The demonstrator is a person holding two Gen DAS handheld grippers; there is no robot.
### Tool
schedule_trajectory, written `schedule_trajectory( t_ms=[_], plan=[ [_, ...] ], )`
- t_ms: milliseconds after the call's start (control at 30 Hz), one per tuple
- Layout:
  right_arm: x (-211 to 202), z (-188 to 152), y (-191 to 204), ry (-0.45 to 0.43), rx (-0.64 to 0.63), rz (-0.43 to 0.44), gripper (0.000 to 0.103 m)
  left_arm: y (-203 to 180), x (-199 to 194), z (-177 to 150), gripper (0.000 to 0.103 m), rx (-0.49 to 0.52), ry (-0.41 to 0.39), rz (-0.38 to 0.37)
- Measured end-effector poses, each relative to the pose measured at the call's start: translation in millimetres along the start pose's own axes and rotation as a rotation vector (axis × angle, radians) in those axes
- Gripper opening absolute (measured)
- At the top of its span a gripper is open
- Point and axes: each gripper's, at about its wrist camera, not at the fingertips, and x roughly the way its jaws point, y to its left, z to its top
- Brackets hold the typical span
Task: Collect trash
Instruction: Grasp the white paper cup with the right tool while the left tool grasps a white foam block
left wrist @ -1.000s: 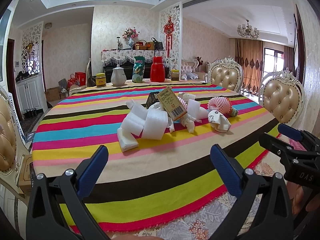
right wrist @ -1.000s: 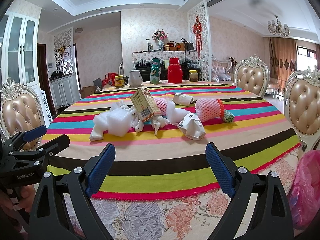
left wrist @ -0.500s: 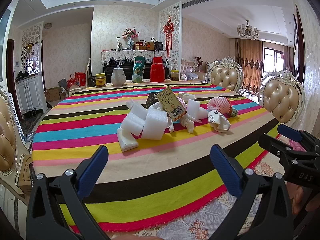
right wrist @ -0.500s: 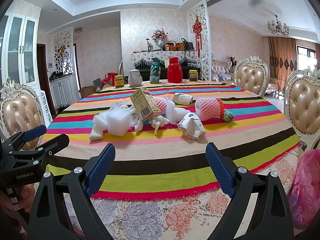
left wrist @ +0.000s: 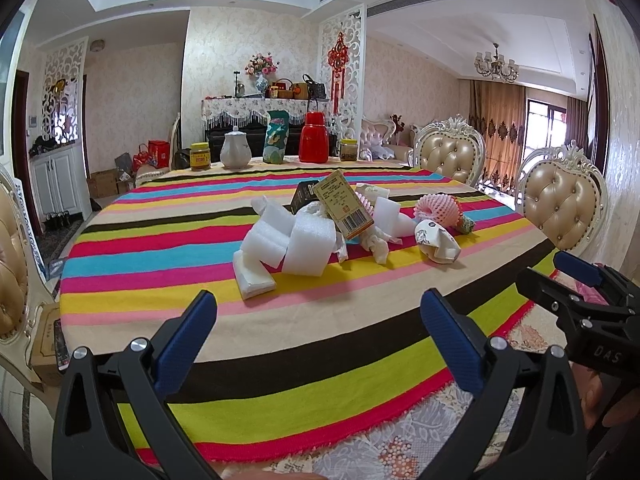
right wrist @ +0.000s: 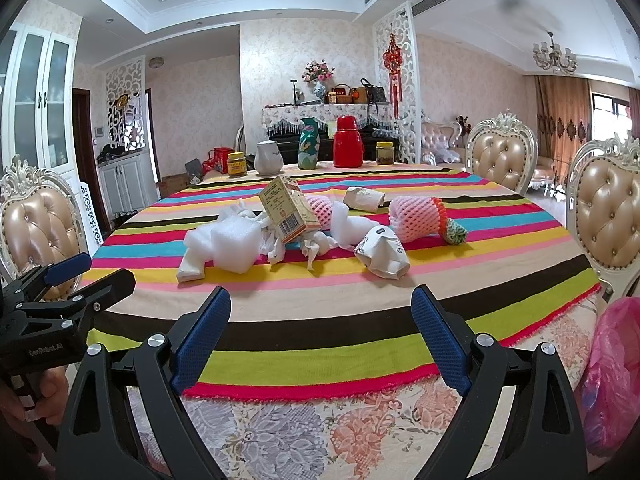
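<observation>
Both grippers, left gripper point(left wrist: 318, 334) and right gripper point(right wrist: 320, 334), jaws spread, empty, poised before heaped trash point(left wrist: 304, 240); pink bag point(right wrist: 612, 376) waiting beside.

Left gripper point(right wrist: 60, 280) body reads "GenRobot.AI". Right gripper point(left wrist: 576, 280) body reads "DAS". Carton point(right wrist: 289, 214) barcode and print unreadable.

Trash cluster at worktop point(right wrist: 320, 300) centre: foam block point(right wrist: 234, 246) at 9 o'clock, cardboard box point(right wrist: 289, 214) upright in the middle, crumpled paper cup point(right wrist: 382, 252) at 4 o'clock, fruit net sleeve point(right wrist: 416, 218) at 3 o'clock. Teapot point(right wrist: 269, 158), thermos point(right wrist: 348, 142), jars along 12 o'clock edge.
</observation>
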Motion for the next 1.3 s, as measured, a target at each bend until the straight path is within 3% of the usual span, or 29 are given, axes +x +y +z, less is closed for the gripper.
schedule_trajectory(
  t_ms=[133,467,833,967,1300],
  plan=[
    [16.5,-2.7,-3.8,0.041,0.014,-0.01,0.086,7.1,9.3,-1.7,0.099,-0.012,0.004,0.014],
    [61.3,10.9,-30.8,0.11,0.066,-0.06,0.086,19.1,59.1,1.1,0.099,-0.006,0.109,0.09],
    [111.8,35.1,-49.9,0.198,0.051,-0.099,0.086,35.0,83.9,16.5,0.099,-0.01,0.136,0.07],
    [142.9,48.0,-52.0,0.238,0.044,-0.1,0.086,44.0,93.7,26.3,0.099,-0.038,0.154,0.018],
    [212.8,54.7,-59.8,0.382,0.051,-0.105,0.086,45.8,114.6,32.1,0.099,0.043,0.157,-0.018]
  ],
)
